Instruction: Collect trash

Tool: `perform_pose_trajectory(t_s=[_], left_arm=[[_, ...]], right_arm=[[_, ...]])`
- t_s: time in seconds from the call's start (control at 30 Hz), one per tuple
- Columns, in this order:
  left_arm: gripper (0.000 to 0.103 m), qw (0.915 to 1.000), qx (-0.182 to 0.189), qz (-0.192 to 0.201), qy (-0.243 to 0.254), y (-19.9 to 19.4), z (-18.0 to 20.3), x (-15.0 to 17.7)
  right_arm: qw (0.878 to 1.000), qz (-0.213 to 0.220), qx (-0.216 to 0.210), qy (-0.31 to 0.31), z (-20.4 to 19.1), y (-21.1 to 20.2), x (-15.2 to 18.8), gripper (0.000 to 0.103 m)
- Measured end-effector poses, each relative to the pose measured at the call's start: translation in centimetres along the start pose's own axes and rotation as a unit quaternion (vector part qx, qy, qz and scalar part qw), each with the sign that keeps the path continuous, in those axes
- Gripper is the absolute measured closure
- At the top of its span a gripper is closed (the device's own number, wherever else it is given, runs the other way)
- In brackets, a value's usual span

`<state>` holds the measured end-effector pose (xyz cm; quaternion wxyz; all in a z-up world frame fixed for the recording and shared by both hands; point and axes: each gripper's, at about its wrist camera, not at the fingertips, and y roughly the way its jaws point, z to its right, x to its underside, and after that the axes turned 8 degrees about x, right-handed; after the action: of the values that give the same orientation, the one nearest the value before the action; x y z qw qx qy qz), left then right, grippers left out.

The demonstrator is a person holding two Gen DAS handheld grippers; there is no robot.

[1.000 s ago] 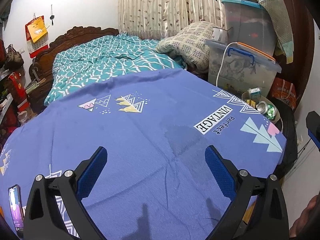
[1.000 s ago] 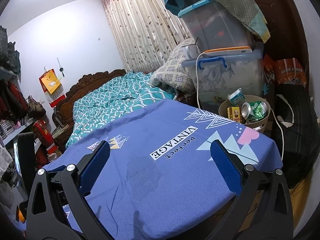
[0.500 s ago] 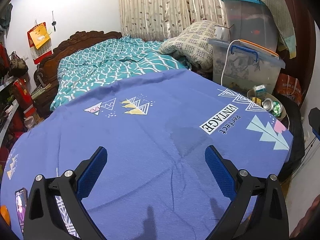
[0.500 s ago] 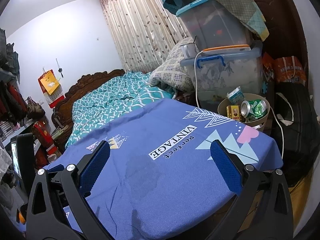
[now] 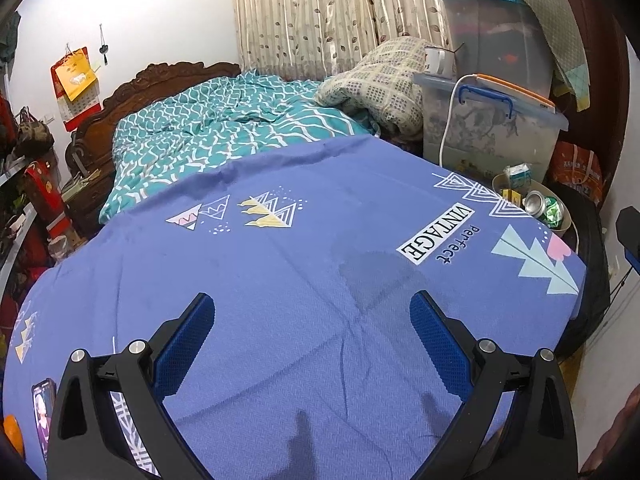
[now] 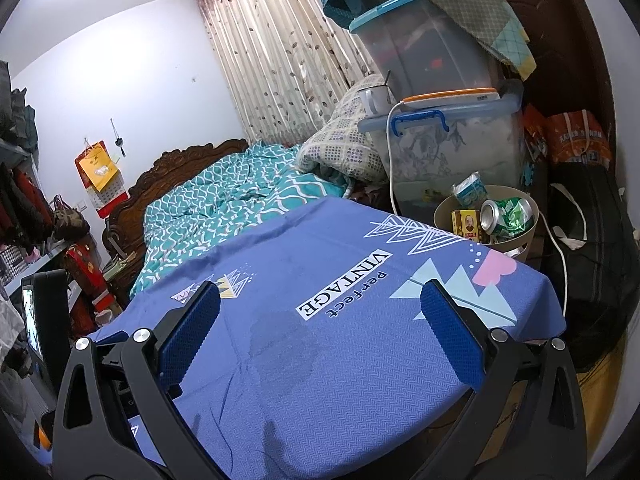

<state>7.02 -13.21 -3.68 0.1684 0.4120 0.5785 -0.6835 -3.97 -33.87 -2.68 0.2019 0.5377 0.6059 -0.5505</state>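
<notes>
A beige trash bin (image 6: 532, 216) stands past the far right corner of the table. It holds a crushed green can (image 6: 506, 216), a yellow box (image 6: 466, 224) and a small carton (image 6: 470, 192). The bin also shows in the left wrist view (image 5: 498, 182). My left gripper (image 5: 312, 320) is open and empty above the blue tablecloth (image 5: 280, 264). My right gripper (image 6: 320, 312) is open and empty above the same cloth (image 6: 340, 352). No trash shows on the cloth.
Clear storage boxes (image 6: 452, 152) stack behind the bin, with a white cable (image 6: 394, 176) hanging down. A bed with a teal quilt (image 5: 224, 132) lies beyond the table. A phone (image 5: 42, 412) lies at the cloth's near left. A black bag (image 6: 588, 232) sits at right.
Both views have shifted slightly; the left gripper has pulled back and risen a little. Both grippers stay open and empty.
</notes>
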Motion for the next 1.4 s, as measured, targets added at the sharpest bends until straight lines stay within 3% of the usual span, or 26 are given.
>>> perform_pose_trajectory(t_s=[0.63,1.4], left_arm=[[0.009,0.9999,0.001,-0.014,0.006,0.4,0.4,0.1],[0.009,0.9992,0.005,-0.027,-0.030,0.4,-1.2,0.3]], right_arm=[[1.000,-0.002,0.001,0.009,0.5,0.1,0.4,0.004],[1.000,-0.013,-0.002,0.006,-0.6,0.3,0.2,0.004]])
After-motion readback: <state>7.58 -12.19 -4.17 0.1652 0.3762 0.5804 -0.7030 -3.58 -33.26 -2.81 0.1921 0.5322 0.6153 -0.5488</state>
